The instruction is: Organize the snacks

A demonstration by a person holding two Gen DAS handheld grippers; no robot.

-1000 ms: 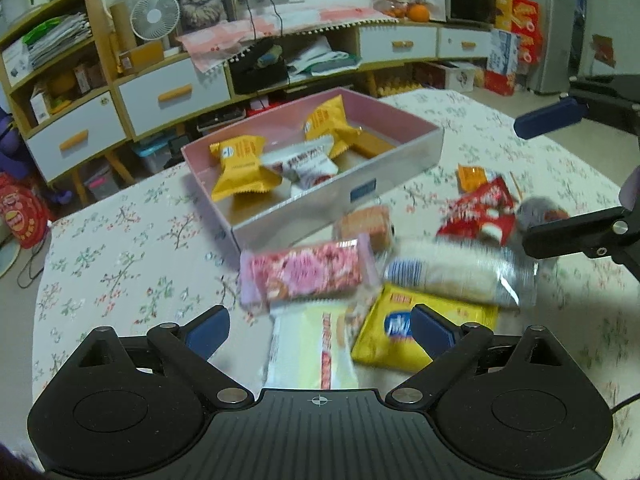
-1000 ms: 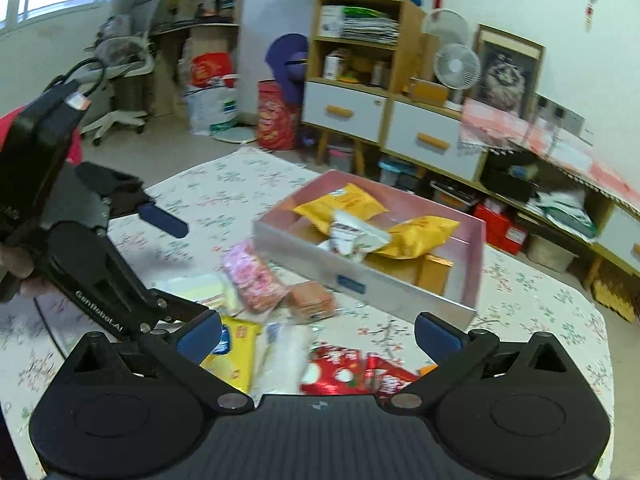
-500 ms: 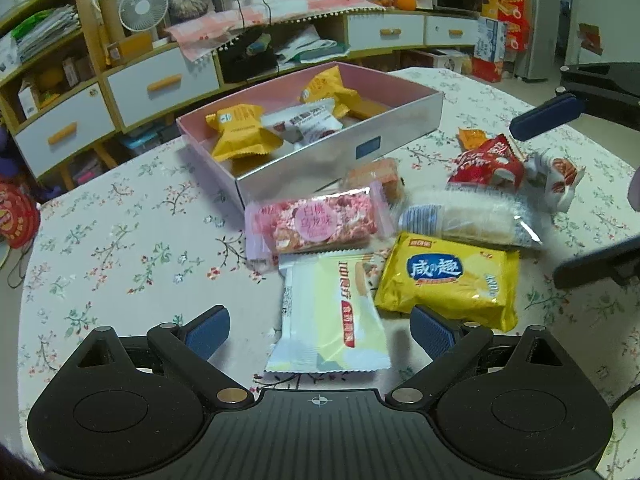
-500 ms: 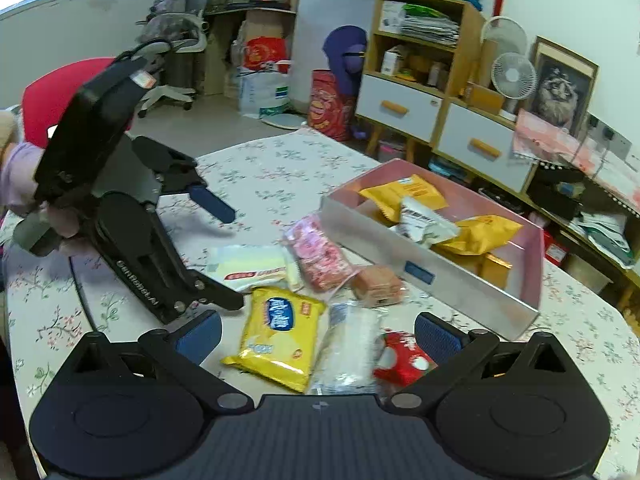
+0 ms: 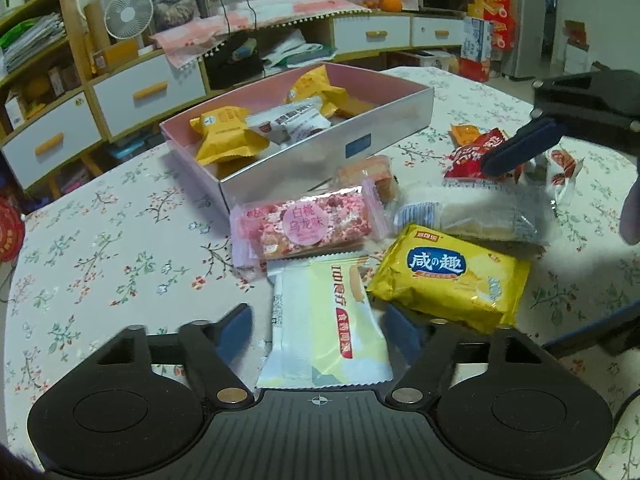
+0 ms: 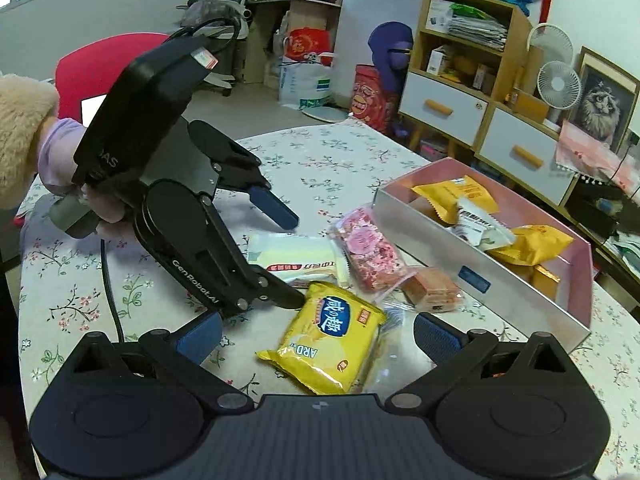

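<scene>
Legibly, "ARD" marks the yellow packet (image 6: pixel 326 346) between the wide-apart right claw (image 6: pixel 318 338) (holding nothing).

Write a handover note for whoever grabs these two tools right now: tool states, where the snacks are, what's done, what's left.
Left tool: closing around the pale wafer pack, pads not pressing yet.
Right tool: open over the yellow cracker pack, holding nothing.
Done: two yellow packs and a white pack lie in the pink box.
Left on the table: wafer pack, yellow cracker pack, pink bar, clear rice-cracker pack, small brown cake, red packs.
</scene>
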